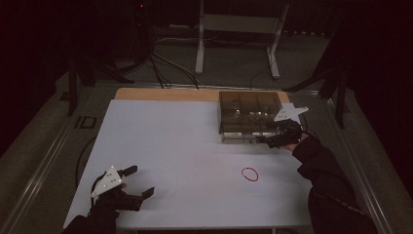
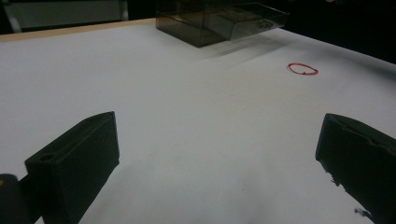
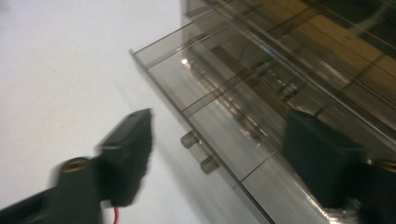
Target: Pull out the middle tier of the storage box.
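Drawer (image 3: 219, 135) of the smoky clear organizer box (image 1: 249, 117) sits pulled out a little toward the person, at the far right of the white desk (image 1: 185, 146). In the right gripper view its front panel runs diagonally through the picture, two small knobs (image 3: 198, 151) poking out from it, right between the jaws. The right gripper (image 1: 267, 141) is up against that drawer front in the high view, a dark sleeve (image 1: 326, 180) trailing back from it, and its jaws stand apart: one to the left over bare desk, one to the right against the drawer's clear face, neither pad pressing on the knobs. The picture is blurred there.

Over at the near left corner, the left gripper (image 1: 141, 181) hovers low over the desk, jaws spread wide, nothing between them. Its own view looks across the white surface toward the box (image 2: 219, 21) far off.

A red rubber band (image 1: 250, 174) lies flat on the desk, alone, between the two grippers and nearer the right one, well short of the drawer. It shows in the left gripper view too (image 2: 302, 69).
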{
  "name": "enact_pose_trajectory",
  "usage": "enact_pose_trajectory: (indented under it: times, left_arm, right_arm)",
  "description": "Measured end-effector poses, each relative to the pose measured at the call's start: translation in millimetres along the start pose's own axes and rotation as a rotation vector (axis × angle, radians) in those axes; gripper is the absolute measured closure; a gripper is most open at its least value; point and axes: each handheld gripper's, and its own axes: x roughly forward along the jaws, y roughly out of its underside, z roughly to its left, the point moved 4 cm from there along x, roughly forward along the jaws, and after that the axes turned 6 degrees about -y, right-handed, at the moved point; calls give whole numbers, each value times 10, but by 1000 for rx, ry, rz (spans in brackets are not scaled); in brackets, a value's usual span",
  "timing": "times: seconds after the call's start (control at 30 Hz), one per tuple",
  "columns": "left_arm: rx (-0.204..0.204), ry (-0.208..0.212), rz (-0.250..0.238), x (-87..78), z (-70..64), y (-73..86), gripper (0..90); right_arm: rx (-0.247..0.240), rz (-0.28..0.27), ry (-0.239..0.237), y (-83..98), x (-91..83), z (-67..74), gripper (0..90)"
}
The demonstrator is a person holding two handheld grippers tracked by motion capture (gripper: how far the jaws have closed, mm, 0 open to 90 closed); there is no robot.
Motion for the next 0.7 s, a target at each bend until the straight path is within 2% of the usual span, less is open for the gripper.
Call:
enact_pose_trajectory:
  times: [0.07, 0.13, 0.23, 0.33, 0.37, 0.4, 0.47, 0.53, 0.57, 0.6, 0.63, 0.7]
  left_arm:
    - [-2, -1, -4, -4, -1, -5, 11]
    - [-1, -3, -7, -9, 6, -7, 11]
    - [-7, 1, -14, -11, 9, -21, 11]
    - [1, 6, -13, -1, 6, -23, 11]
    - [-4, 12, -14, 12, 9, -19, 11]
    - [-7, 13, -11, 16, 12, -15, 11]
    - [-15, 20, -11, 23, 14, -15, 11]
    - [-9, 20, -11, 20, 15, -17, 11]
    - [-8, 17, -13, 18, 16, -17, 11]
    - [-11, 18, -13, 15, 19, -16, 11]
    - [-14, 17, -15, 10, 20, -17, 11]
    - [-12, 13, -16, -7, 22, -11, 11]
  right_arm:
    - [24, -51, -29, -2, -13, 44, 104]
    - [32, -75, 33, -4, -17, 100, 97]
    - [7, -54, 54, 2, 15, 214, 50]
    - [23, -50, 43, -2, 25, 279, 50]
    - [15, -63, 62, -6, 15, 303, 50]
    - [59, -95, 53, -13, -8, 332, 50]
    - [92, -128, 66, -22, -36, 351, 51]
    - [107, -138, 78, -36, -51, 371, 51]
    - [90, -134, 116, -47, -61, 393, 53]
    - [61, -121, 139, -57, -64, 427, 53]
    - [57, -111, 150, -59, -62, 455, 53]
    - [77, -130, 119, -68, -63, 500, 58]
